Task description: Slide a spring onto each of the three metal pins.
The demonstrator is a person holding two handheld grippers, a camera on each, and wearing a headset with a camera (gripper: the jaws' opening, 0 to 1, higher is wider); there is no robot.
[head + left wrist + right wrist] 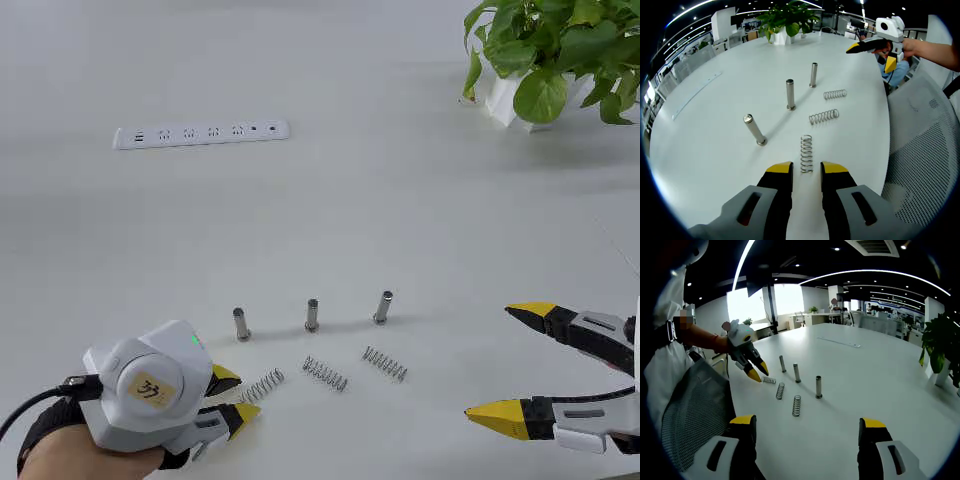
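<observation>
— Where were the springs?

— All three lay flat on the white table (400,220), in a loose row just in front of the pins: the left spring (263,384), the middle spring (325,373) and the right spring (385,363). Each lay near a pin but apart from it.

— And the pins?

— The left pin (240,324), the middle pin (312,315) and the right pin (383,307) stood upright on small flanged feet, their shafts bare.

— How did the springs look?

— Short, silvery, open-wound coils, all much alike.

— The grippers?

— The left gripper (245,393) sat low over the table, its yellow-tipped jaws parted a little and clasping nothing. In the left gripper view the near end of the left spring lay just ahead of the gap between the tips; I couldn't tell whether it touched them. The right gripper (490,360) hung well off to the right of the row, its jaws spread wide and empty.

— Any containers?

— A white pot (505,100) at the far right held a leafy green plant (550,50). A white power strip (200,133) lay at the far left.
</observation>
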